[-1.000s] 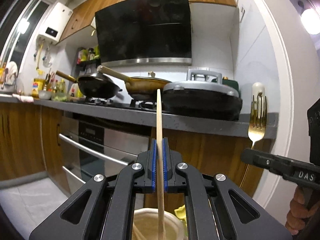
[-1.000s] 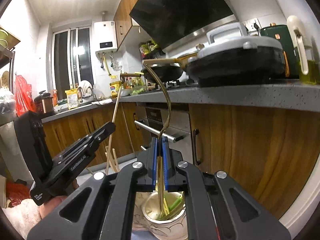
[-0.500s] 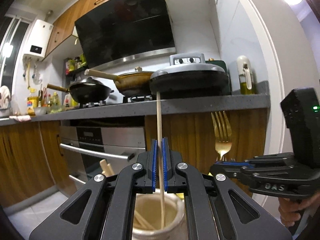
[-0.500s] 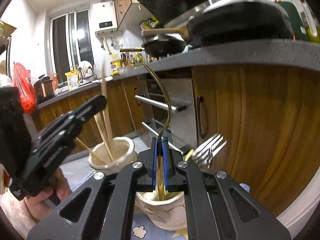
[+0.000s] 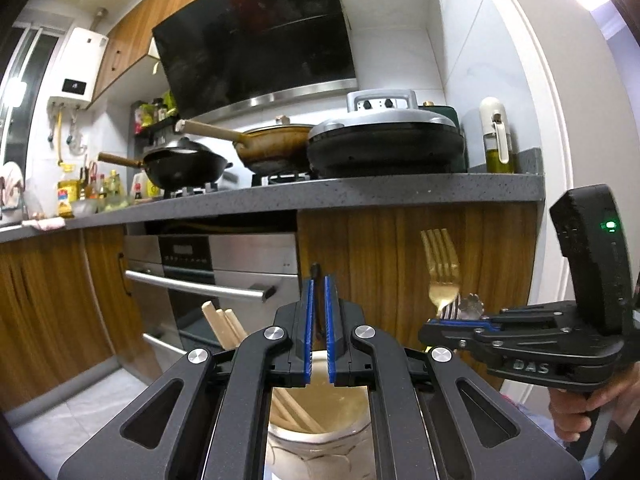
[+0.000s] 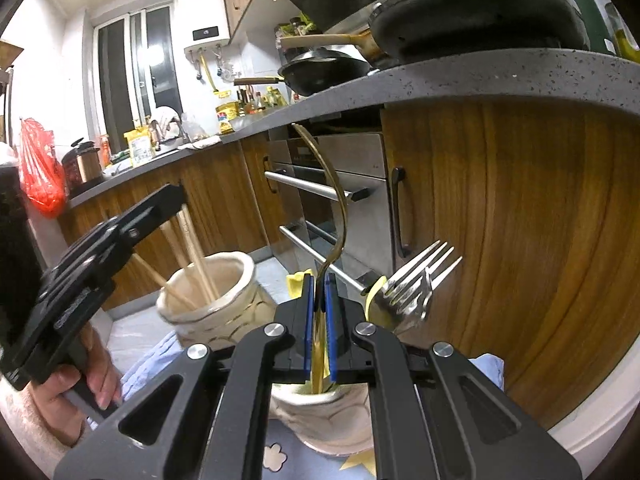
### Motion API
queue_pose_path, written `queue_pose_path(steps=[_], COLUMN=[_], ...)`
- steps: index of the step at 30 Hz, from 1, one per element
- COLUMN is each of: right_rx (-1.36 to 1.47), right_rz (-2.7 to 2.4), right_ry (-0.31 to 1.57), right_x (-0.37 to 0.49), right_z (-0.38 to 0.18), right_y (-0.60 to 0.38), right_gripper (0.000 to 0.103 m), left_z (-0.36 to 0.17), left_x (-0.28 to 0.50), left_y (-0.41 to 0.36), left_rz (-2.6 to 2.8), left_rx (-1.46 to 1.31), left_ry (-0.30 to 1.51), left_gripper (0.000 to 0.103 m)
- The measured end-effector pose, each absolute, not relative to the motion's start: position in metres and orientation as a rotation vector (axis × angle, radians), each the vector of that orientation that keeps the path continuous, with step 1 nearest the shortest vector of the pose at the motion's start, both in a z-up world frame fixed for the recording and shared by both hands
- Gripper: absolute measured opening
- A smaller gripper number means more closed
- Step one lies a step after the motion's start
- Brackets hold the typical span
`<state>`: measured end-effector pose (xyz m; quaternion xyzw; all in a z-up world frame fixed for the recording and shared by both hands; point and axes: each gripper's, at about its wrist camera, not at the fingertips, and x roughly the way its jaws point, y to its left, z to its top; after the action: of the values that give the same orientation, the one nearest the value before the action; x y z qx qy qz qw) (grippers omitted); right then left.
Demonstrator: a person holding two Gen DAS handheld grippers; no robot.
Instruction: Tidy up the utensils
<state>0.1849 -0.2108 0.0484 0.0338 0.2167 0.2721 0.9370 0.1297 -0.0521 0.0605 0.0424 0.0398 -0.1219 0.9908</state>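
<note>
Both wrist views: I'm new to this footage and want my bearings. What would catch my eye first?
The gold fork clamped in the right gripper, over a cream jar, stands out most. To its left, a second cream jar holds wooden chopsticks; the left gripper is above it with its jaws slightly apart. Silver forks stick out of the right-hand jar.

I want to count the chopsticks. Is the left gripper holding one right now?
No. The left gripper is open with nothing between its blue pads; the wooden chopsticks stand in the cream ceramic jar.
</note>
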Motion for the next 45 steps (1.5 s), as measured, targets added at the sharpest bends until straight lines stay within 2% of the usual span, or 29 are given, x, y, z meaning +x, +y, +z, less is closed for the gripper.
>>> queue_pose_path(steps=[4, 6, 9, 11, 19, 31, 32, 33, 35, 37, 38, 40, 41, 43, 45], right_rx=[0.089, 0.097, 0.106, 0.121, 0.103, 0.031, 0.032, 0.031, 0.019, -0.005, -0.016, -0.045, -0.053, -0.068, -0.073], right_rz=[0.534, 0.532, 0.527, 0.523, 0.460, 0.428, 0.430, 0.431, 0.432, 0.427, 0.423, 0.398, 0.390, 0.378, 0.373], right_ry=[0.463, 0.450, 0.425, 0.405, 0.321, 0.568, 0.593, 0.602, 0.612, 0.600, 0.587, 0.521, 0.493, 0.438, 0.401], right_x=[0.196, 0.196, 0.193, 0.189, 0.144, 0.096, 0.094, 0.093, 0.088, 0.082, 0.080, 0.073, 0.069, 0.064, 0.059], right_z=[0.048, 0.050, 0.054, 0.058, 0.075, -0.008, -0.013, -0.015, -0.017, -0.015, -0.012, -0.004, -0.001, 0.005, 0.007], right_y=[-0.212, -0.212, -0.216, -0.220, -0.243, -0.251, -0.251, -0.249, -0.246, -0.242, -0.238, -0.234, -0.235, -0.234, -0.234], right_gripper=[0.013, 0.029, 0.031, 0.039, 0.043, 0.043, 0.044, 0.049, 0.056, 0.058, 0.061, 0.071, 0.077, 0.081, 0.086], left_z=[0.064, 0.064, 0.067, 0.070, 0.076, -0.011, -0.016, -0.019, -0.022, -0.021, -0.019, -0.013, -0.009, -0.001, 0.004], left_x=[0.130, 0.128, 0.124, 0.122, 0.090, 0.048, 0.046, 0.043, 0.039, 0.035, 0.034, 0.032, 0.030, 0.029, 0.028], left_y=[-0.052, -0.052, -0.051, -0.050, -0.046, -0.029, -0.028, -0.026, -0.025, -0.025, -0.025, -0.026, -0.026, -0.027, -0.026], left_rz=[-0.246, -0.245, -0.244, -0.243, -0.246, -0.210, -0.205, -0.202, -0.194, -0.186, -0.180, -0.166, -0.158, -0.151, -0.137], left_rx=[0.078, 0.081, 0.081, 0.076, 0.072, 0.036, 0.032, 0.028, 0.025, 0.027, 0.030, 0.040, 0.047, 0.057, 0.062], left_ry=[0.084, 0.081, 0.078, 0.077, 0.117, 0.404, 0.422, 0.431, 0.437, 0.432, 0.426, 0.405, 0.379, 0.356, 0.332], left_gripper=[0.008, 0.013, 0.013, 0.013, 0.014, 0.017, 0.020, 0.022, 0.042, 0.053, 0.056, 0.068, 0.068, 0.068, 0.074])
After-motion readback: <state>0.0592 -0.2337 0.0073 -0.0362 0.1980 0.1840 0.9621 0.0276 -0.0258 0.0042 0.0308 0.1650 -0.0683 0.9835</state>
